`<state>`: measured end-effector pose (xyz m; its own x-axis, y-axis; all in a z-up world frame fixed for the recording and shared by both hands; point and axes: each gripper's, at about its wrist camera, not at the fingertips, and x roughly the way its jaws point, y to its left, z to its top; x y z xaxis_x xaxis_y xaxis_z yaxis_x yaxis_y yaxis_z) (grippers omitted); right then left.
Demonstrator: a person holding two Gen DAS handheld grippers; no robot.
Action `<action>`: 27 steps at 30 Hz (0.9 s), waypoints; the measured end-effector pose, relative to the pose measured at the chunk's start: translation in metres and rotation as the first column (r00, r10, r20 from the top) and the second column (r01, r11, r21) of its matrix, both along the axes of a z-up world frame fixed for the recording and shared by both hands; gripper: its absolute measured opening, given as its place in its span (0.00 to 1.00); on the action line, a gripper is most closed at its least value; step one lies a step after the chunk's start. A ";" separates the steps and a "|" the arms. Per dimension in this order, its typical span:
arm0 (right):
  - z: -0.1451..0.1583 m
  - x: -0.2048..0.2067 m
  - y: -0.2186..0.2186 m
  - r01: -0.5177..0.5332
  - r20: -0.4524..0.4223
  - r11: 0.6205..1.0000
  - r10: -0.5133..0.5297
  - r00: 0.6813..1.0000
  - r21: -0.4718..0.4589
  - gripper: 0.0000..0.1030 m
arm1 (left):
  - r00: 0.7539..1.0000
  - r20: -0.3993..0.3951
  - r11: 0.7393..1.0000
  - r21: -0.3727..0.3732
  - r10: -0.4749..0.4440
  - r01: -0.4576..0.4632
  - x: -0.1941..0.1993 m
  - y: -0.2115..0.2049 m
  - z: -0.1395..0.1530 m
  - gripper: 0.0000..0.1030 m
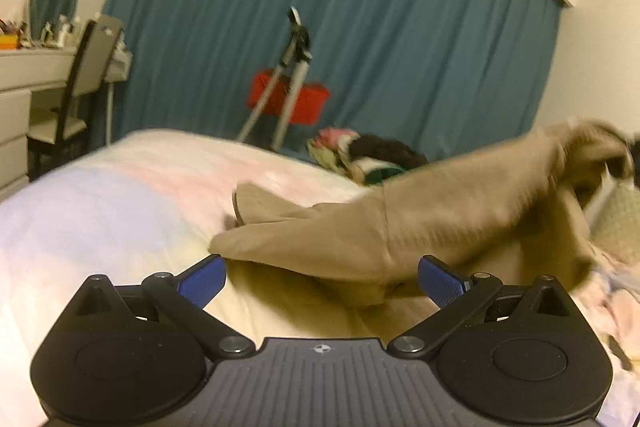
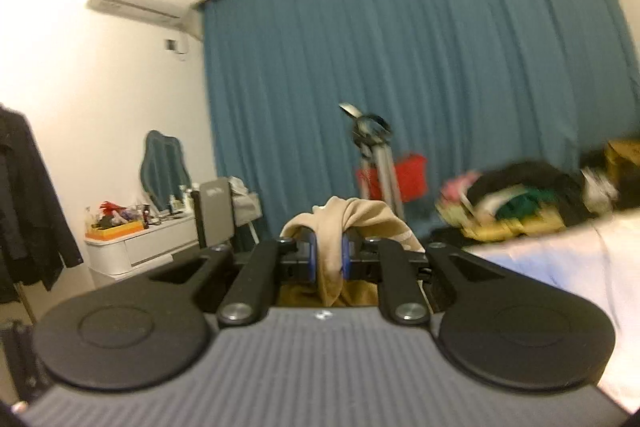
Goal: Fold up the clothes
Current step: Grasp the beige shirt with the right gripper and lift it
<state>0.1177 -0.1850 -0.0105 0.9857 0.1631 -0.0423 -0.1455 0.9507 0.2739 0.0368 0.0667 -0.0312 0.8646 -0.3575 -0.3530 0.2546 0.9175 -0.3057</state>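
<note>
A tan garment [image 1: 400, 227] stretches across the pastel bedspread [image 1: 120, 207], its right end lifted off the bed at the far right. My left gripper [image 1: 322, 279] is open just in front of the garment's near edge, holding nothing. My right gripper [image 2: 329, 255] is shut on a bunched fold of the same tan garment [image 2: 344, 223], which drapes over and between the blue pads and is held up in the air above the bed [image 2: 560, 259].
A pile of mixed clothes [image 1: 360, 155] lies at the bed's far edge, also in the right wrist view [image 2: 520, 203]. Behind it stand a tripod [image 1: 288, 83], a red box [image 1: 292, 99] and teal curtains. A white desk and chair [image 1: 76, 87] stand at left.
</note>
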 end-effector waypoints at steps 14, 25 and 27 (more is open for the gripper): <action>-0.127 0.001 0.013 -0.226 -0.624 0.957 0.289 0.726 0.180 0.18 | 0.979 -0.134 0.988 0.015 -0.151 0.154 0.007 -0.065 0.011 1.00; -0.119 -0.050 -0.092 0.106 -0.492 0.882 0.154 0.857 0.460 0.80 | 0.896 -0.331 0.944 0.042 -0.296 0.327 0.094 -0.174 0.008 1.00; -0.121 -0.054 -0.123 0.225 -0.486 0.849 0.043 0.873 0.479 0.81 | 0.861 -0.386 0.920 0.071 -0.331 0.385 0.107 -0.211 -0.003 0.98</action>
<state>0.0636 -0.3077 -0.1315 0.8785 0.2034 -0.4323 0.2055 0.6560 0.7262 0.1442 -0.1445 -0.0339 0.4898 -0.5406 -0.6840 0.4712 0.8242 -0.3139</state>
